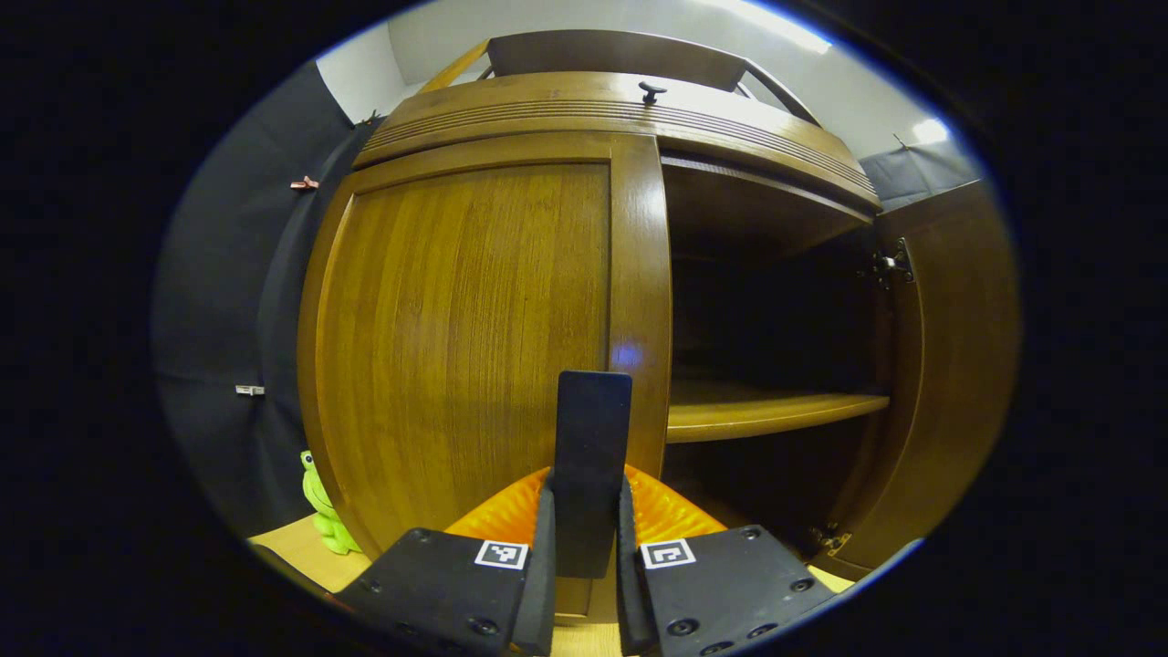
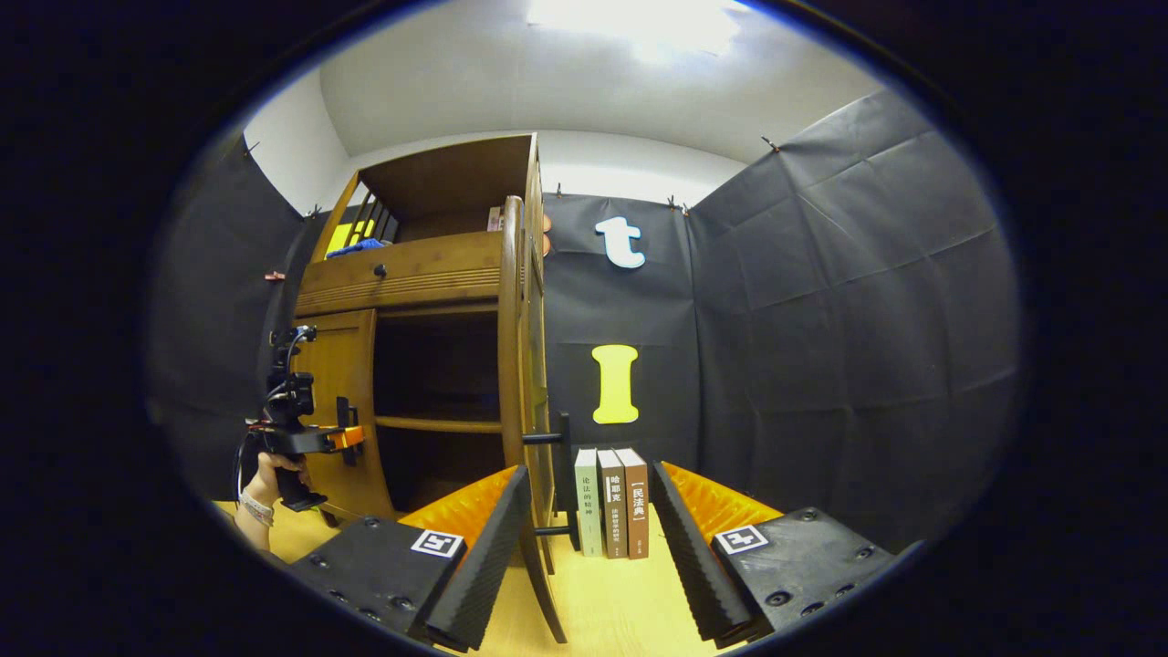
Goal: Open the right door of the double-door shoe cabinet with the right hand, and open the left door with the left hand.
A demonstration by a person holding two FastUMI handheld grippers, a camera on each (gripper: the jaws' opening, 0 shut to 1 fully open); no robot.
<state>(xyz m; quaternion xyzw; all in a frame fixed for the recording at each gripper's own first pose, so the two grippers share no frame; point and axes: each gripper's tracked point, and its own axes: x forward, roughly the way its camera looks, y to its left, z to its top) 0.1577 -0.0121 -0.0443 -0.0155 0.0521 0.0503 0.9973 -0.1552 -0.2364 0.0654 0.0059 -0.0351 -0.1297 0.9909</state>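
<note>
Closest to the lens in the left gripper view, the left gripper (image 1: pixel 586 538) has its two fingers pressed onto a dark upright handle (image 1: pixel 591 456), pinching it from both sides. That handle belongs to the left door (image 1: pixel 465 338) of the shoe cabinet (image 1: pixel 620 109), and the door sits flush and closed, so the grip looks like the setup for a pull that has not started. Beside it the right half of the cabinet stands open: one shelf (image 1: pixel 766 411) crosses the dark inside, and the right door (image 1: pixel 958 365) is swung well out on its hinge (image 1: pixel 890 265).

In the right gripper view, the right gripper (image 2: pixel 584 538) is spread wide and holds nothing. The right door (image 2: pixel 527 365) shows here edge-on, its handle (image 2: pixel 558 484) sticking out between the fingers without either one touching it, which suits a release once the door is fully open. Farther off, a hand (image 2: pixel 269 474) holds the left gripper (image 2: pixel 345 440) up against the left door (image 2: pixel 338 401).

Three books (image 2: pixel 613 502) stand upright on the table (image 2: pixel 620 602) just behind the open door. A green toy (image 1: pixel 324 511), possibly a frog, sits by the cabinet's left corner. So there are two doors, one open and one shut; by my reading the right-hand half is done and the left remains.
</note>
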